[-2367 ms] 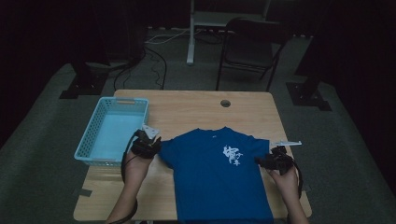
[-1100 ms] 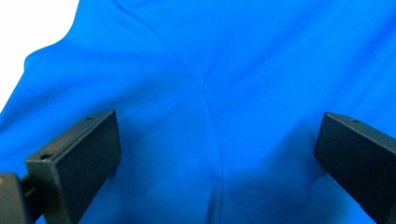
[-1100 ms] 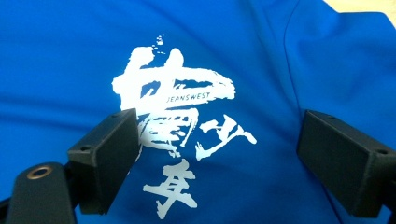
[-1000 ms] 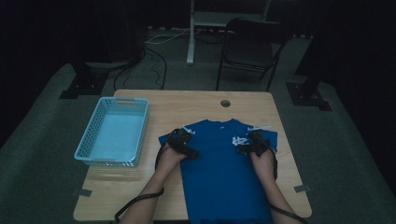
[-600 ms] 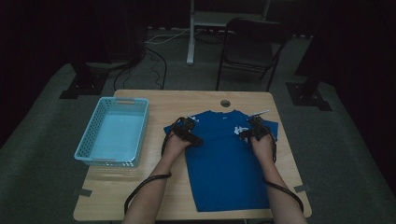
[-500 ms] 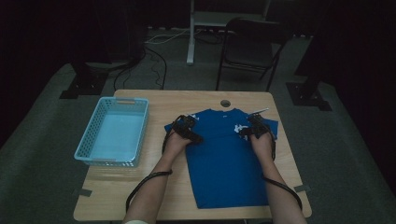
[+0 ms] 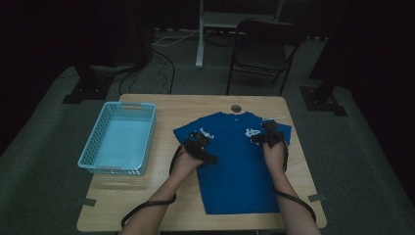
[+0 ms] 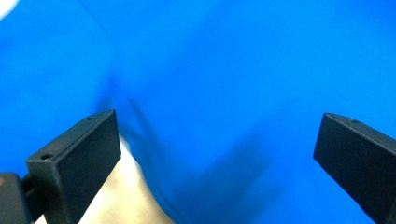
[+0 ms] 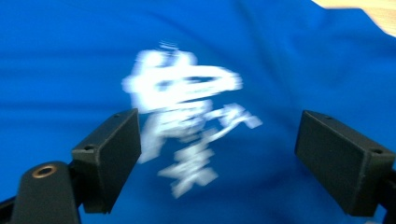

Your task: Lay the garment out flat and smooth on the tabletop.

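Note:
A blue T-shirt (image 7: 235, 166) lies flat on the wooden table (image 7: 161, 176), collar toward the far edge, with a white print (image 7: 252, 132) near its right shoulder. My left gripper (image 7: 198, 145) rests over the shirt's left side by the sleeve. In the left gripper view, that gripper (image 8: 219, 140) stands open with its jaws wide apart over blue fabric (image 8: 233, 70). A strip of table (image 8: 126, 196) shows under the shirt's edge. My right gripper (image 7: 267, 135) sits over the right chest. Its own view shows the right gripper (image 9: 219, 140) open above the blurred white print (image 9: 187, 116).
A light blue mesh basket (image 7: 93, 147) stands on the table's left part. There is a round cable hole (image 7: 236, 108) near the far edge. A dark folding chair (image 7: 264, 49) and a white desk leg (image 7: 199, 34) stand beyond the table. Cables trail from both grippers along the forearms.
Both hands moved inward from the sleeves and forward toward the far edge. The shirt slid farther up the table with them. The sleeves now lie closer to the body.

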A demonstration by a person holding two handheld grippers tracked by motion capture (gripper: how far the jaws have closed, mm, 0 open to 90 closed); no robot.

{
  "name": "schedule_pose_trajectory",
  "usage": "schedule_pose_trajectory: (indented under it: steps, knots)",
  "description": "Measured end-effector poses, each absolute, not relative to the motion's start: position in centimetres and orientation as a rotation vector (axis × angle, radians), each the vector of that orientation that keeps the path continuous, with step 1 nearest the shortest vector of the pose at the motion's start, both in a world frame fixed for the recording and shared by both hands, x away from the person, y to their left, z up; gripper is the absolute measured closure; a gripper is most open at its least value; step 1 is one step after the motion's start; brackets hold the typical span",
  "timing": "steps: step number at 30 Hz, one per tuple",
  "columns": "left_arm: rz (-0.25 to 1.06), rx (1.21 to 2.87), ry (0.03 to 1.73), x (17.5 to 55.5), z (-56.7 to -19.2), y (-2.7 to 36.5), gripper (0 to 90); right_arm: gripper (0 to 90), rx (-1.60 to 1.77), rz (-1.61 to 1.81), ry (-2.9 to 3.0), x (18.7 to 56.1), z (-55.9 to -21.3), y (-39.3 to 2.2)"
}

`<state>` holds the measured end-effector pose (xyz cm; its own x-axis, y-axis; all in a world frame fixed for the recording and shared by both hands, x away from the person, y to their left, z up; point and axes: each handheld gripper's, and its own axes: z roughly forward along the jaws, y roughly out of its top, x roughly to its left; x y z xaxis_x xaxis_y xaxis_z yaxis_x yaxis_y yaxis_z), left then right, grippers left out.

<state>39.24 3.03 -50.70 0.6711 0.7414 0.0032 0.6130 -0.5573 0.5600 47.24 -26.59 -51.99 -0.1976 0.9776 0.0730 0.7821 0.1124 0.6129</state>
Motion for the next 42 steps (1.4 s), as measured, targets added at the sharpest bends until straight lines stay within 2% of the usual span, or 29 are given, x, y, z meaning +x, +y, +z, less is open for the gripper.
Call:
schedule_pose_trajectory:
  steps: [2,8,13,17,24,34,37,42]
  knots:
    - [0.319,2.368,1.024,37.2,-50.9,3.5,0.8,13.2,1.678,0.893,2.05,45.1,-51.5,-26.5]
    - [0.35,2.424,0.955,32.7,-51.9,3.9,0.8,13.2,1.518,0.978,2.102,36.8,-50.4,-27.5]
    - [0.34,2.469,0.936,31.4,-53.0,3.5,1.6,13.3,1.563,1.046,2.076,32.4,-50.9,-30.1]
    - [0.426,2.503,0.916,30.5,-52.6,4.2,1.5,13.3,1.571,1.027,2.064,29.7,-51.6,-31.4]
    - [0.463,2.496,0.963,28.8,-52.5,7.0,1.5,13.3,1.543,0.958,2.06,26.7,-52.3,-32.5]
    - [0.44,2.398,1.047,25.6,-53.0,11.0,1.5,13.2,1.558,1.038,2.059,25.0,-53.5,-34.2]
    - [0.429,2.275,1.013,24.2,-52.9,12.2,1.5,13.2,1.492,1.103,2.042,24.1,-53.6,-34.9]
    - [0.538,2.049,0.935,22.1,-53.1,14.4,1.5,13.2,1.442,1.173,1.99,23.0,-54.1,-35.7]
